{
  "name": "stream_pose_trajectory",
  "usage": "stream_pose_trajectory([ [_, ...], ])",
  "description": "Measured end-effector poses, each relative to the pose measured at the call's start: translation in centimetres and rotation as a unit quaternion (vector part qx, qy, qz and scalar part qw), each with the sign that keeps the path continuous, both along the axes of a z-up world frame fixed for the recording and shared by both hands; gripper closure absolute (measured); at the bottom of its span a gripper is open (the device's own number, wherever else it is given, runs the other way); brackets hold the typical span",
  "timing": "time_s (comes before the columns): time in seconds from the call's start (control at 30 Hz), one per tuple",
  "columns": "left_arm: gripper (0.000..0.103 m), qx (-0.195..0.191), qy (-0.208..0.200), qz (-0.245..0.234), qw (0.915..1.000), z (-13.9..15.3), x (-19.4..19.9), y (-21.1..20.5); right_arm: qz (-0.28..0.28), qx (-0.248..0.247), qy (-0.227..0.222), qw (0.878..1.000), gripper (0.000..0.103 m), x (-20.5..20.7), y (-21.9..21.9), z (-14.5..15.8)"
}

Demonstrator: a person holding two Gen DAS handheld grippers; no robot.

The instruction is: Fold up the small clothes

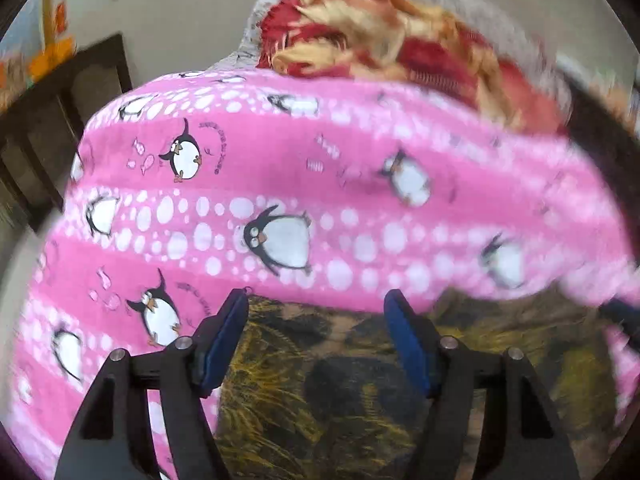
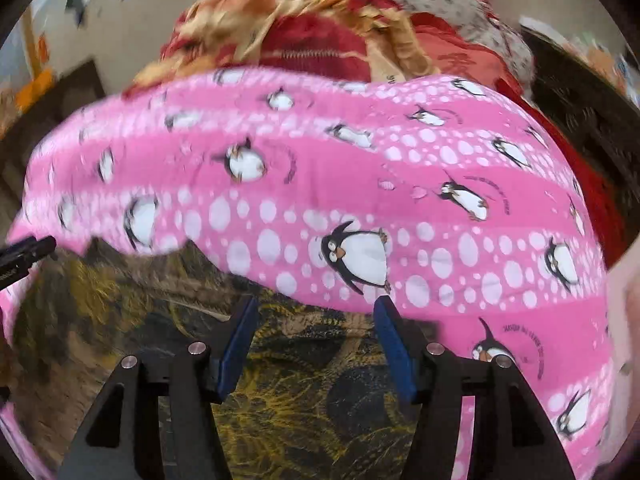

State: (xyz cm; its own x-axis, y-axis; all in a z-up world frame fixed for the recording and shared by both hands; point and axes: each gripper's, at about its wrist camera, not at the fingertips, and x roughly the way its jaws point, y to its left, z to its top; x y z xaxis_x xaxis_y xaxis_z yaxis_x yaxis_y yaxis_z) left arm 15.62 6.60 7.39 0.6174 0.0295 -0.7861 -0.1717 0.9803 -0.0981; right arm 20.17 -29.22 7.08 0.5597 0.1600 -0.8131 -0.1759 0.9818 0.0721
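Note:
A pink garment (image 1: 248, 184) printed with penguins and white dots lies spread over a dark yellow-patterned bedcover (image 1: 320, 380). It also fills the right wrist view (image 2: 360, 200). My left gripper (image 1: 316, 300) is open and empty, its blue pads at the garment's near edge. My right gripper (image 2: 316, 308) is open and empty, also at the near edge. The tip of the left gripper (image 2: 24, 254) shows at the left of the right wrist view, by the garment's edge.
A heap of red, yellow and grey patterned cloth (image 1: 384, 36) lies beyond the garment, also seen in the right wrist view (image 2: 320, 32). Dark wooden furniture (image 1: 60, 112) stands at the left against a beige wall.

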Motion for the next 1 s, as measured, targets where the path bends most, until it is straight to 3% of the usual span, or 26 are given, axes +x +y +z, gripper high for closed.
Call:
stream_pose_trajectory([
  [0.1, 0.033, 0.002, -0.019, -0.016, 0.9997, 0.2, -1.7, -1.7, -0.013, -0.001, -0.013, 1.000, 0.038, -2.3, 0.1, 0.3],
  [0.2, 0.033, 0.018, -0.035, -0.039, 0.9985, -1.6, -3.0, -4.3, -0.026, -0.018, -0.022, 0.999, 0.036, -3.6, 1.4, -0.8],
  [0.33, 0.033, 0.063, -0.012, -0.031, 0.9975, -5.4, -3.2, -4.6, -0.027, -0.058, -0.003, 0.998, 0.033, -1.6, 0.7, -5.0],
  [0.37, 0.033, 0.027, -0.017, -0.027, 0.9991, -5.5, -3.4, -3.4, -0.030, -0.015, 0.005, 0.999, 0.026, -1.0, -0.7, -5.7],
  [0.4, 0.033, 0.016, -0.029, -0.015, 0.9993, -5.2, -3.8, -2.7, -0.038, 0.011, 0.007, 0.999, 0.025, -0.8, -1.6, -5.7],
  [0.47, 0.033, 0.016, -0.027, 0.012, 0.9994, -5.3, -4.0, -1.2, -0.034, 0.031, 0.012, 0.999, 0.023, -0.2, -2.3, -6.0],
  [0.5, 0.033, -0.018, -0.017, 0.018, 0.9995, -5.8, -3.8, -0.1, -0.033, 0.035, 0.014, 0.999, 0.022, 0.0, -2.5, -6.0],
  [0.57, 0.033, -0.040, -0.016, 0.028, 0.9987, -5.9, -3.8, 0.8, -0.025, 0.037, 0.019, 0.999, 0.018, 0.2, -2.4, -6.1],
  [0.7, 0.026, -0.021, -0.005, 0.020, 0.9996, -6.0, -3.7, -0.1, -0.025, 0.033, 0.020, 0.999, 0.017, 0.2, -2.3, -6.0],
  [0.8, 0.014, -0.007, 0.012, 0.000, 0.9999, -6.0, -3.0, -0.8, -0.019, 0.001, 0.015, 1.000, 0.018, -0.3, -1.2, -4.5],
  [0.9, 0.009, 0.003, 0.021, -0.009, 0.9997, -6.5, -2.1, -1.7, 0.007, -0.021, -0.028, 0.999, 0.019, -4.0, 1.2, -1.0],
  [1.0, 0.007, 0.009, 0.021, -0.006, 0.9997, -6.6, -2.0, -1.8, 0.065, -0.027, -0.016, 0.997, 0.014, -7.9, 4.2, -0.3],
])
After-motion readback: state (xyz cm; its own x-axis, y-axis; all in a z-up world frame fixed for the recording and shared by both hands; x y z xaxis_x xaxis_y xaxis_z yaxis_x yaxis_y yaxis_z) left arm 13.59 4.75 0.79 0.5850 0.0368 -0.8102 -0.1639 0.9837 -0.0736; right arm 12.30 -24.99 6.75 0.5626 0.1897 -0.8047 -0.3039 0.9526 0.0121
